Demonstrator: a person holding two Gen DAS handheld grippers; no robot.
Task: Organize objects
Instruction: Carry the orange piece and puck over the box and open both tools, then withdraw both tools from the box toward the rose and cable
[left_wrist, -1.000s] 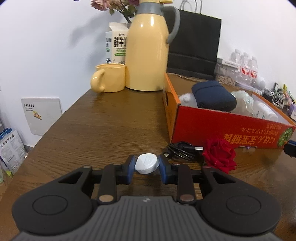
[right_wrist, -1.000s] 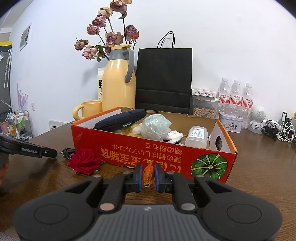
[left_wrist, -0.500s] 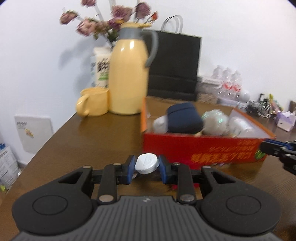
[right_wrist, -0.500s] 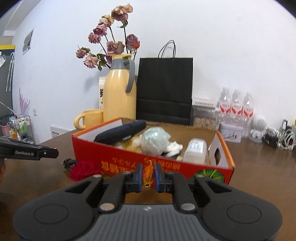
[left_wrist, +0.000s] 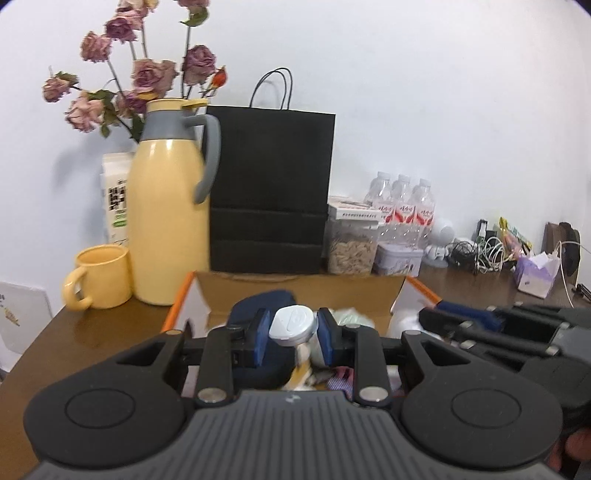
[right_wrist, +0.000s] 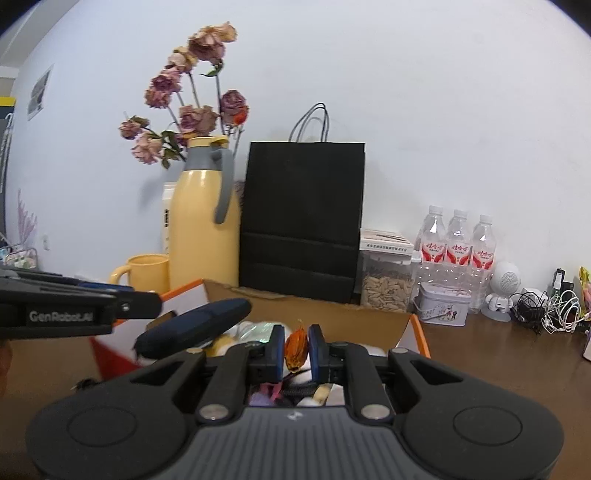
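I've lifted both loads off the tabletop: left gripper (left_wrist: 291, 336) clamps the white cap (left_wrist: 293, 325), right gripper (right_wrist: 296, 350) pinches the orange piece (right_wrist: 296, 347), both now over the box (left_wrist: 295, 291) at 12 o'clock, ready to drop.

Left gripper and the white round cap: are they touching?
Touching. The left wrist view shows the left gripper with both blue pads pressed against the sides of the white round cap, holding it above the open cardboard box.
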